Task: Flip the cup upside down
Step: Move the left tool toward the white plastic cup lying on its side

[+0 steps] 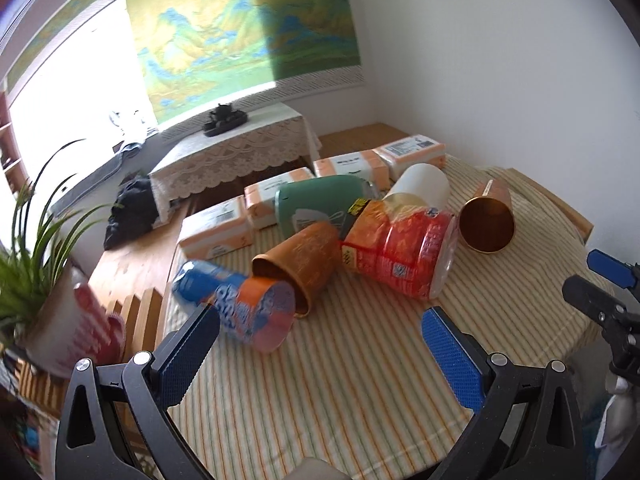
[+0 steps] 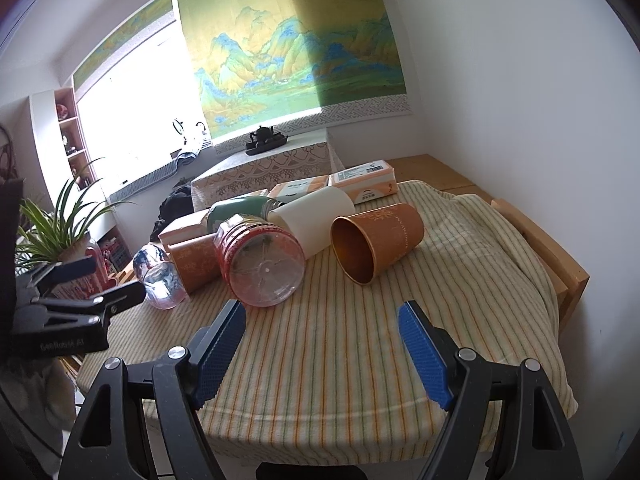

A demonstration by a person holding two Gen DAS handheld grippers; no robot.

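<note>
Both wrist views overlook the striped table (image 1: pixel 360 380) nearby

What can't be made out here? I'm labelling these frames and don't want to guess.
- Blue bottle: motion-blurred in the left wrist view, label unreadable.
- Green flask: in the right wrist view, mostly hidden behind the red jar.
- Second orange cup: there its mouth is out of sight.
- Tissue packs: print too small.
</note>
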